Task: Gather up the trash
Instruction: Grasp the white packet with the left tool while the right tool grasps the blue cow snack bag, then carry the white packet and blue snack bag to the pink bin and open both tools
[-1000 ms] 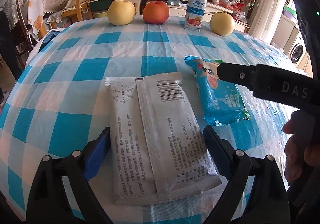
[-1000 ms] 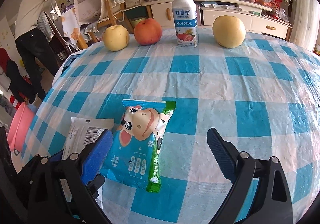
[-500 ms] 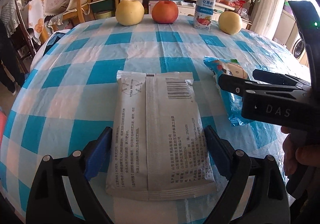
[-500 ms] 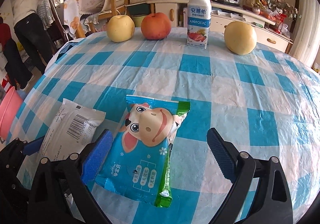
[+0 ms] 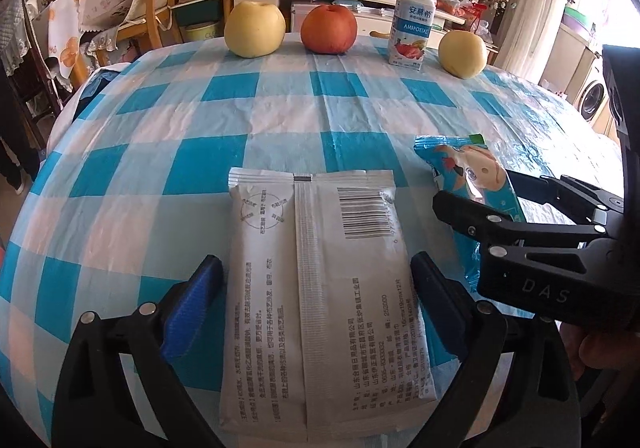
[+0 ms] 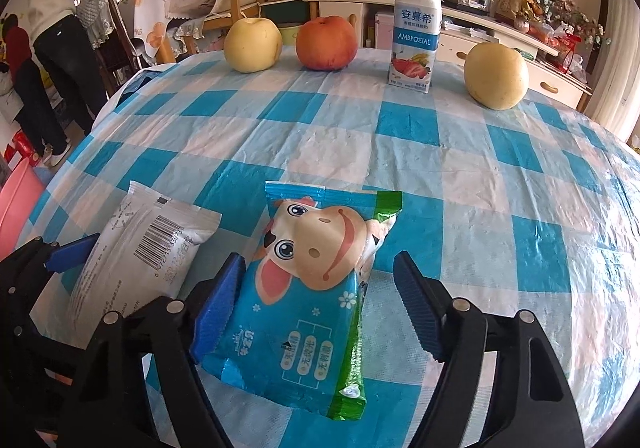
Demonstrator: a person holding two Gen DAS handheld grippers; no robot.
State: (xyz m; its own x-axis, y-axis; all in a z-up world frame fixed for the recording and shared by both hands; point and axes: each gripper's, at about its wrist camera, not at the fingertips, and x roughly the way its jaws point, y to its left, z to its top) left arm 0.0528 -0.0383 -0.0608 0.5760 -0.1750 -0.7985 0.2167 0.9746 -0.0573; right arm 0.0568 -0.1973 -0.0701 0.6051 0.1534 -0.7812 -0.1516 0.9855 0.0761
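Checked plastic tablecloth (image 6: 400,152): spread left claw (image 5: 316,304) straddles flat grey pouch (image 5: 320,288), right claw (image 6: 320,300) spread.

left hand-held gripper (image 5: 316,284): jaws spread wide, low and level, pointing forward | right hand-held gripper (image 6: 320,288): jaws spread wide, low, just beside the left | right hand (image 5: 600,352): gripping handle

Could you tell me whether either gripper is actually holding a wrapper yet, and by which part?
Nothing is held. The left gripper stands open astride the white packet; the right gripper stands open astride the blue cartoon wrapper.
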